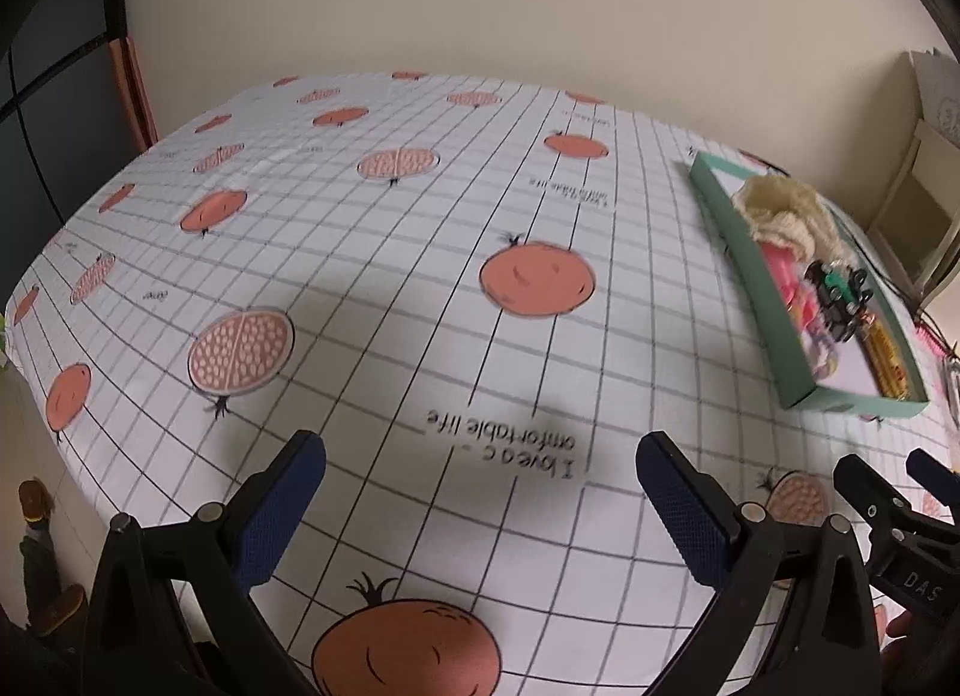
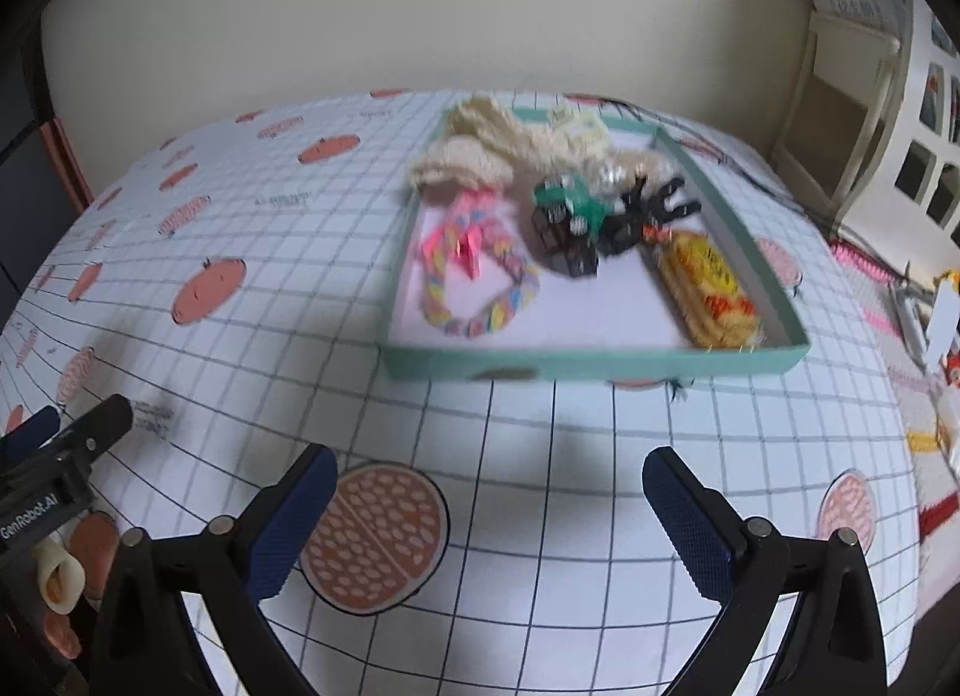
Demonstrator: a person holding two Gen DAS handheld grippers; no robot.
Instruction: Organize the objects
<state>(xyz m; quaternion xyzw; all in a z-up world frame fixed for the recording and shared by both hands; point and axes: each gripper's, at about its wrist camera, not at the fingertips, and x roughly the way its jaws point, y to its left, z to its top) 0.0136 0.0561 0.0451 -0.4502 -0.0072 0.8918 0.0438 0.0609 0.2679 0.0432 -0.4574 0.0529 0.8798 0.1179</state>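
A shallow teal tray [image 2: 594,363] rests on the checked tablecloth ahead of my right gripper [image 2: 489,477], which is open and holds nothing. Inside lie a cream knitted bundle [image 2: 480,156], a pink and multicoloured braided loop [image 2: 480,300], a green and black clip cluster [image 2: 576,216] and a yellow packet [image 2: 708,294]. My left gripper [image 1: 480,462] is open too, over bare cloth, with the same tray [image 1: 762,288] far to its right. The right gripper's fingers [image 1: 870,492] show at the left wrist view's right edge, and the left gripper's fingers [image 2: 90,426] at the right wrist view's left edge.
The tablecloth [image 1: 420,228] has a grid and orange fruit prints. A beige wall runs behind the table. A cream shelf unit [image 2: 840,114] stands at the right. Small coloured items [image 2: 936,312] lie along the table's right edge. Shoes [image 1: 36,516] sit on the floor at left.
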